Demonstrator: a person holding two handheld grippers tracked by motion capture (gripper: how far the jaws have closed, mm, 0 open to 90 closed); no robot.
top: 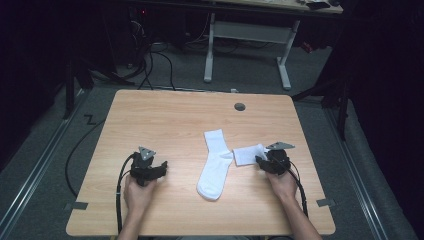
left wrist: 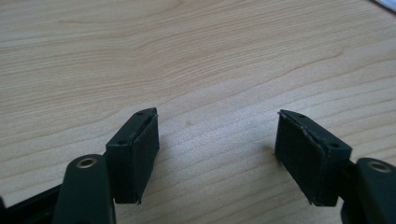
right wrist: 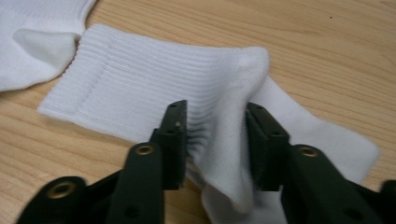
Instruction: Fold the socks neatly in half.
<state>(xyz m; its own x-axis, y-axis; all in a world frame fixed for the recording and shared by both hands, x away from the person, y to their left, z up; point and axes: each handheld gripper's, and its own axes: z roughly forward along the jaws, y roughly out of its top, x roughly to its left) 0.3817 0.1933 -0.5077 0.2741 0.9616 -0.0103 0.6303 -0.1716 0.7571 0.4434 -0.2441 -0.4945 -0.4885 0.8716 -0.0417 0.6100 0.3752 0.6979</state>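
White ribbed sock (right wrist: pixel 154 70), folded, bunched at heel, flat on bench just beside 2nd sock (top: pixel 216 162).

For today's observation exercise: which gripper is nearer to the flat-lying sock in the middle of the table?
Right. The right gripper is just past the flat-lying sock, pinching the folded sock beside it. The left gripper rests open over bare table, farther away.

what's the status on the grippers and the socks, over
Left gripper open over bare table. Right gripper pinching a fold of the folded sock. Second sock flat alongside. Nothing in the way.
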